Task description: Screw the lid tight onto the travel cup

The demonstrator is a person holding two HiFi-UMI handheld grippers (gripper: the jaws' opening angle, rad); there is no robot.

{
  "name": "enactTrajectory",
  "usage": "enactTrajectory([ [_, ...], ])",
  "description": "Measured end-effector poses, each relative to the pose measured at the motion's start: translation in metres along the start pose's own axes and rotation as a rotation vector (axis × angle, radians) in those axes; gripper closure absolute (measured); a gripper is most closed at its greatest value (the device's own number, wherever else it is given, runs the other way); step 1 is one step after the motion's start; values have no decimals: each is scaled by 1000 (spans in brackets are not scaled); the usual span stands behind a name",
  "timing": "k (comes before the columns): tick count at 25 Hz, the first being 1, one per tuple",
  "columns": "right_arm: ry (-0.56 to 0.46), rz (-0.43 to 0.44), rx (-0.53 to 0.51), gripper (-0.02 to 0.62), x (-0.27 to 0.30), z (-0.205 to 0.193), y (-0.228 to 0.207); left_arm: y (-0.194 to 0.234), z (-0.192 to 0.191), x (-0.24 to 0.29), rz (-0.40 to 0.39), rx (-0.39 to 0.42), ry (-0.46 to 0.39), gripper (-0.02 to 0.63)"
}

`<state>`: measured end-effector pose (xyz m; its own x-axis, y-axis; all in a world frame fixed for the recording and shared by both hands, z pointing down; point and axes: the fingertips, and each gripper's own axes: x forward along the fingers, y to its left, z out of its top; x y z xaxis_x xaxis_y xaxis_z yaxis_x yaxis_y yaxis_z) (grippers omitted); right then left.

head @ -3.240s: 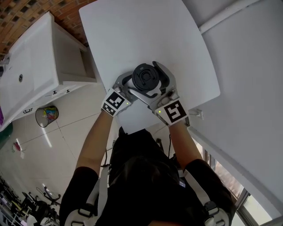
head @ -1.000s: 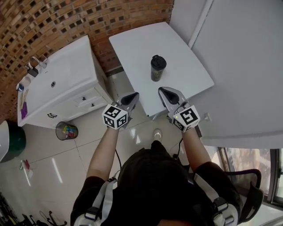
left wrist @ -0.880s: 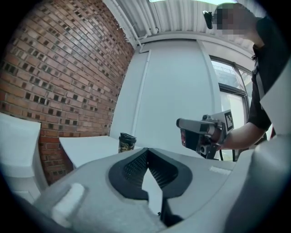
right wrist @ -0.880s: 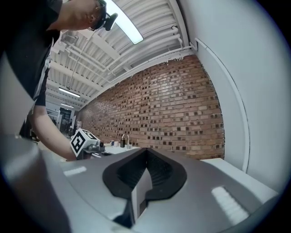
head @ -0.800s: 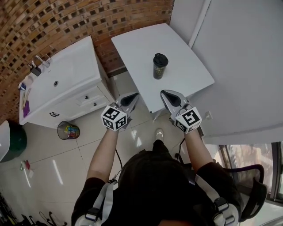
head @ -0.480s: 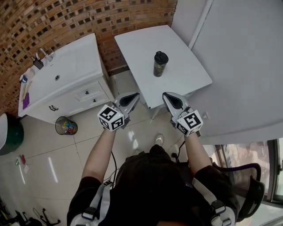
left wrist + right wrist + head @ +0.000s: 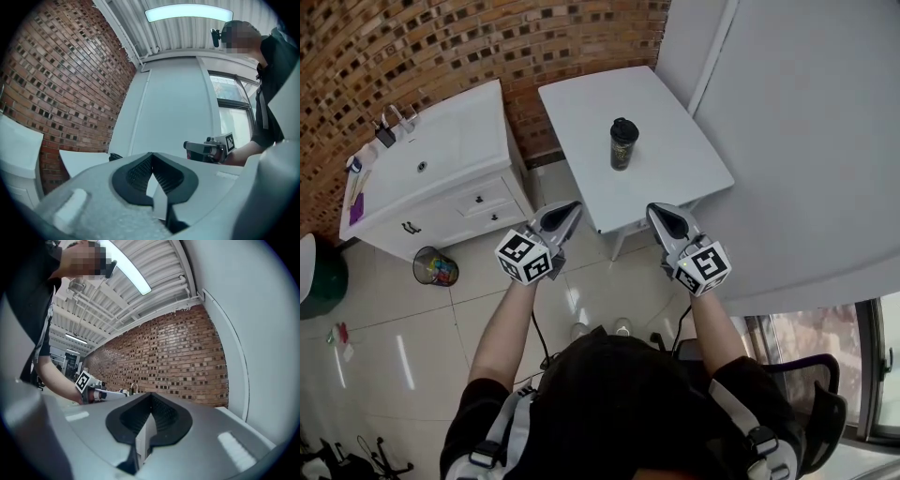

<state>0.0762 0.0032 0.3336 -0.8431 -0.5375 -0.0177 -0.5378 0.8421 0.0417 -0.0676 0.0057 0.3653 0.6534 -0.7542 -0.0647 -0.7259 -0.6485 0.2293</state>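
Observation:
The dark travel cup [image 7: 622,144] stands upright with its black lid on, near the middle of the white table [image 7: 675,159]. Both grippers hang over the floor on the near side of the table, well apart from the cup. My left gripper [image 7: 568,207] is shut and empty, and so is my right gripper [image 7: 660,211]. In the left gripper view the shut jaws [image 7: 151,157] point level; the cup's lid [image 7: 115,156] just peeks over them and the right gripper [image 7: 206,150] shows beside. The right gripper view shows its shut jaws [image 7: 150,397] and the left gripper [image 7: 93,393].
A white sink cabinet [image 7: 431,173] stands left of the table against the brick wall [image 7: 487,47]. A waste bin [image 7: 436,267] sits on the tiled floor before it. A white wall [image 7: 806,141] runs along the right, and an office chair [image 7: 816,398] is behind at the lower right.
Both grippers, earlier at the cup's lid, have let go and drawn back off the table and up a little. The cup stays upright on the table.

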Motion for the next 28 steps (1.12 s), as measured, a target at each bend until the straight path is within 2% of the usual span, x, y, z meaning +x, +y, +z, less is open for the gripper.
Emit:
enactTrajectory([
  [5,-1,-1,18,594,-15,-3,-9,-7,2,1,67,59,27,604],
  [12,0,1,39,595,-34,-12,1,-35,-3,-10,26,76,18,604],
  [16,30,0,60,595,-39,-24,-1,-37,-11,-20,19,114,54,604],
  [21,11,0,82,595,-32,-25,7,-33,-12,-32,45,67,13,604],
  [28,11,19,83,595,-19,-32,19,-33,-23,-40,70,43,-2,604],
])
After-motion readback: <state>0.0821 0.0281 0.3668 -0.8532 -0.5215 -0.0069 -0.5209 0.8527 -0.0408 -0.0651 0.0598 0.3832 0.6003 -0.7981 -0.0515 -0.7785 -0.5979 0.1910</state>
